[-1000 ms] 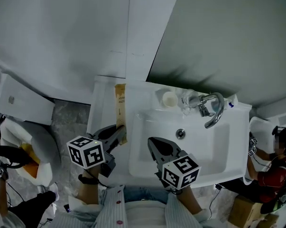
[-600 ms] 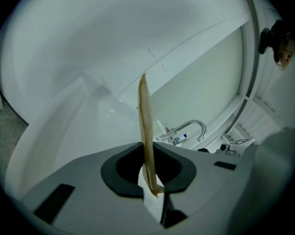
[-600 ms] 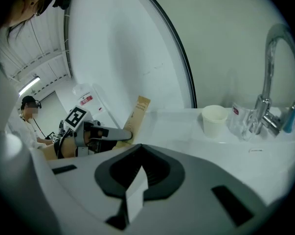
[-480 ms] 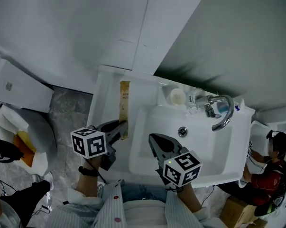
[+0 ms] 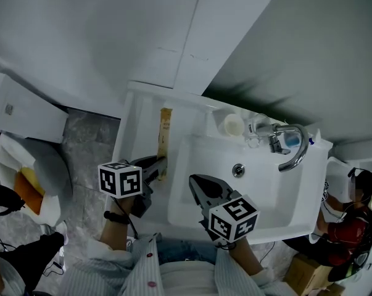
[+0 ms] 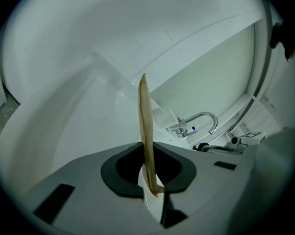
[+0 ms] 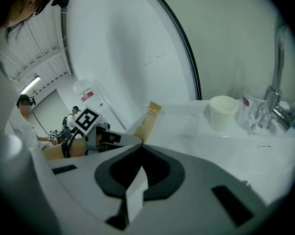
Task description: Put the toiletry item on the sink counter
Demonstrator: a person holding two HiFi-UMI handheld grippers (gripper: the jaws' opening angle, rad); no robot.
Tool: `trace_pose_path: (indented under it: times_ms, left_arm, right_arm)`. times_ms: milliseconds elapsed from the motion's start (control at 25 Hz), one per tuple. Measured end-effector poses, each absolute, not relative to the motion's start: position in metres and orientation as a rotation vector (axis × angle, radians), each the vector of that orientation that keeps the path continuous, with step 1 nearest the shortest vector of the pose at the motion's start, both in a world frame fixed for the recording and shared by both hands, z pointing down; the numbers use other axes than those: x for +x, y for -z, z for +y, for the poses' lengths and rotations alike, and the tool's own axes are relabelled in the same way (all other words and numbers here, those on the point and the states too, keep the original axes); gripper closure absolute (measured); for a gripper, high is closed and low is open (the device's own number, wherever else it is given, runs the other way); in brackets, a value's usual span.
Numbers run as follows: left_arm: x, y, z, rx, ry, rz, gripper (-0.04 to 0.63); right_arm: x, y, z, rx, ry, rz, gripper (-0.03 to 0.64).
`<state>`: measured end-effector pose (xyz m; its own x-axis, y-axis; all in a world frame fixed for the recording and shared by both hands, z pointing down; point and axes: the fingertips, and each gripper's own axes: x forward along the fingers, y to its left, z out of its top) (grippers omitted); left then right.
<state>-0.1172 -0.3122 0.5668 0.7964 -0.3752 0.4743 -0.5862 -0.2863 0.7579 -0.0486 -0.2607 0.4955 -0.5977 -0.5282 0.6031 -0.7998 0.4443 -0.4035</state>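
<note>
The left gripper [image 5: 160,165] pinches a thin brown packet [image 5: 164,134] (seen edge-on) over the counter [image 5: 136,142], at nine o'clock of the basin [image 5: 260,193]. The right gripper [image 5: 196,181] is closed on nothing.

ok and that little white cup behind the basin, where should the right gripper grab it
Pinch the small white round cup at its rim, one finger inside and one outside, on the side facing the white basin. It stands upright with its mouth open. A clear glass tumbler and the chrome tap crowd its right, so coming from the front or left looks safest.
</note>
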Motion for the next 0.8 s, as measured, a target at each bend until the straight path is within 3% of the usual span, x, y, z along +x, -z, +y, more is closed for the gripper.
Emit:
trace_pose_path:
  times_ms: [800]
  left_arm:
    - [-0.124, -0.602, -0.318, 1.83, -0.386, -0.804, 0.54]
  right_arm:
    - [-0.048, -0.512, -0.266, 1.113, -1.023, -2.285, 0.607]
